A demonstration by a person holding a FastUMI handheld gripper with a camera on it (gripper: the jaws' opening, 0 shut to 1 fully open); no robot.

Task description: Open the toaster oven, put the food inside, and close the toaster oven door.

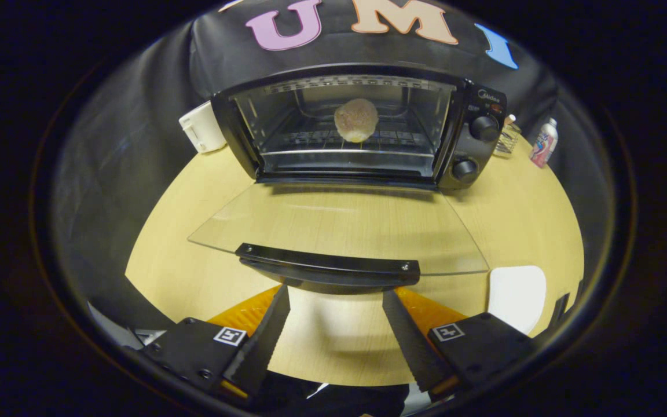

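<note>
My gripper (336, 301) is wide open and holds nothing. Just ahead of my fingers is the black handle (327, 264) of the glass door (339, 223), which lies flat and open over the table (519, 214). Beyond it, the round food (356, 120) sits on the rack inside the toaster oven (362, 127).

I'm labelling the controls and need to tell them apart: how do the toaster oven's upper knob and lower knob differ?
The upper knob sits high on the control panel, level with the food on the rack; the lower knob sits near the panel's base, close to the hinge of the open glass door. The lower knob also lies slightly nearer the oven opening. Both are round, dark and similar in size. The gripper is open, holding nothing.
</note>
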